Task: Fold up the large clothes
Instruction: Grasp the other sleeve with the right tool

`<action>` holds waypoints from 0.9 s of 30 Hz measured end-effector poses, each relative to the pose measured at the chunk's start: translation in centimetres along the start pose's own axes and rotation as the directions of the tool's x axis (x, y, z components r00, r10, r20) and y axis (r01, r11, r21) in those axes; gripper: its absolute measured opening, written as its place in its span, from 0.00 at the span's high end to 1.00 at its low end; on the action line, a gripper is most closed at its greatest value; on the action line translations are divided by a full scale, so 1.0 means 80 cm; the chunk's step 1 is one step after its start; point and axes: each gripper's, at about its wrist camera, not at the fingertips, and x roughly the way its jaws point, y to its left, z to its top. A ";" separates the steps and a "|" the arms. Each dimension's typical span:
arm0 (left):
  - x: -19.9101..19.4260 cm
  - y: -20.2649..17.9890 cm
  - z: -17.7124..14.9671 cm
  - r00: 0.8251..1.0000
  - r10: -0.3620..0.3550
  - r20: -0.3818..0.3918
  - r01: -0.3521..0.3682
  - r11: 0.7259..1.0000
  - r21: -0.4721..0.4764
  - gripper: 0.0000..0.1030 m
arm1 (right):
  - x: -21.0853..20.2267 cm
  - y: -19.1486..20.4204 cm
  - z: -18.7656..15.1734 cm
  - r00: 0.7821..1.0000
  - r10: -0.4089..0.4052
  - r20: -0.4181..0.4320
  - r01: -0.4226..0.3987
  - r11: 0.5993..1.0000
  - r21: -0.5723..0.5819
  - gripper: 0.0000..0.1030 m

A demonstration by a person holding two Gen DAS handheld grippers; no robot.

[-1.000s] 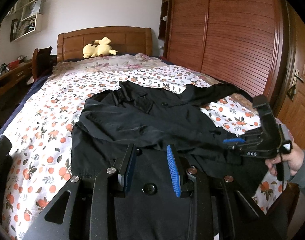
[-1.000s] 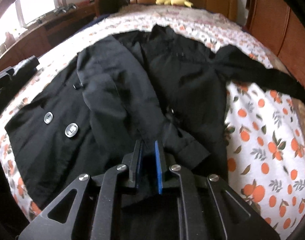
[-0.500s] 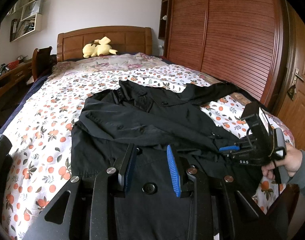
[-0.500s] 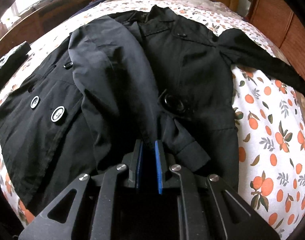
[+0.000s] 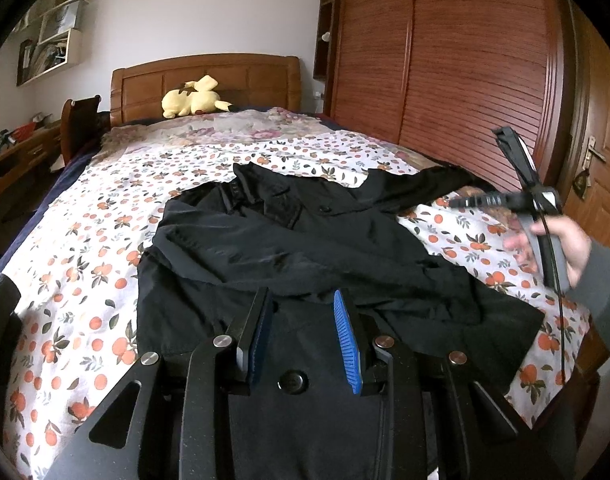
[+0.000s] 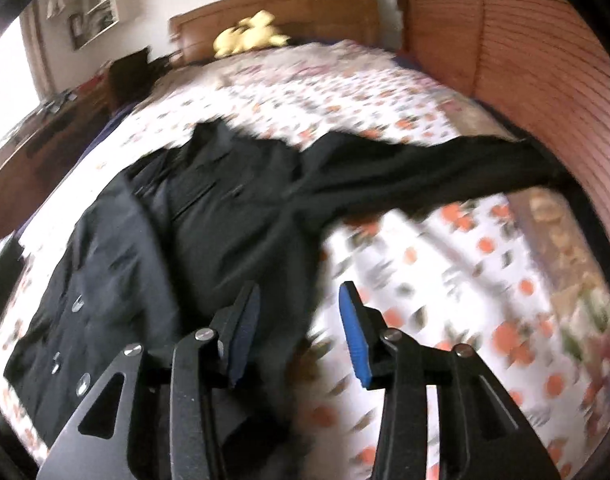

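Observation:
A black double-breasted coat (image 5: 305, 248) (image 6: 225, 220) lies face up on the floral bedsheet (image 5: 85, 260). One sleeve is folded across its front, and the other sleeve (image 6: 445, 172) stretches out towards the wardrobe. My left gripper (image 5: 303, 336) hovers low over the coat's near hem. Its blue pads stand apart, with a button and flat cloth showing under the gap. My right gripper (image 6: 301, 332), held by a hand (image 5: 561, 240), is raised over the coat's right edge. Its jaws are opening and nothing is between them. The right wrist view is blurred by motion.
A yellow plush toy (image 5: 193, 98) lies by the wooden headboard (image 5: 205, 76). A slatted wooden wardrobe (image 5: 445, 60) runs along the bed's right side, and a door (image 5: 601, 184) is beyond it. A desk (image 5: 9, 160) and a chair (image 5: 81, 120) stand to the left.
My right gripper let go of the folded sleeve's cuff, opened, rose and swung right towards the outstretched sleeve. The left gripper and the coat's front stayed as they were.

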 end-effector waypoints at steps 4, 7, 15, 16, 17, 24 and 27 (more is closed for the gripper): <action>0.008 -0.003 0.000 1.000 -0.005 -0.012 0.005 1.000 0.010 0.68 | 0.012 -0.037 0.023 0.999 -0.034 0.013 0.034 0.999 0.029 0.55; 0.014 -0.006 0.000 1.000 -0.008 -0.023 0.009 1.000 0.018 0.68 | 0.031 -0.061 0.039 0.998 -0.070 0.003 0.070 0.997 0.038 0.53; 0.031 -0.009 0.000 0.999 -0.002 -0.048 0.003 1.000 0.024 0.68 | 0.098 -0.132 0.055 0.998 -0.016 -0.053 0.027 0.977 0.213 0.49; 0.033 -0.010 0.000 0.999 -0.006 -0.052 0.007 1.000 0.022 0.68 | 0.105 -0.138 0.055 0.998 -0.012 -0.060 0.025 0.973 0.228 0.48; 0.035 -0.011 -0.001 0.998 -0.008 -0.055 0.010 1.000 0.022 0.68 | 0.114 -0.145 0.055 0.998 -0.012 -0.068 0.028 0.969 0.245 0.48; 0.043 -0.015 -0.002 0.998 -0.021 -0.067 0.023 0.999 0.030 0.68 | 0.152 -0.176 0.060 0.997 0.006 -0.082 0.022 0.943 0.333 0.48; 0.047 -0.012 -0.003 0.997 -0.020 -0.075 0.022 0.999 0.025 0.68 | 0.165 -0.179 0.070 0.997 0.031 -0.071 -0.004 0.936 0.352 0.48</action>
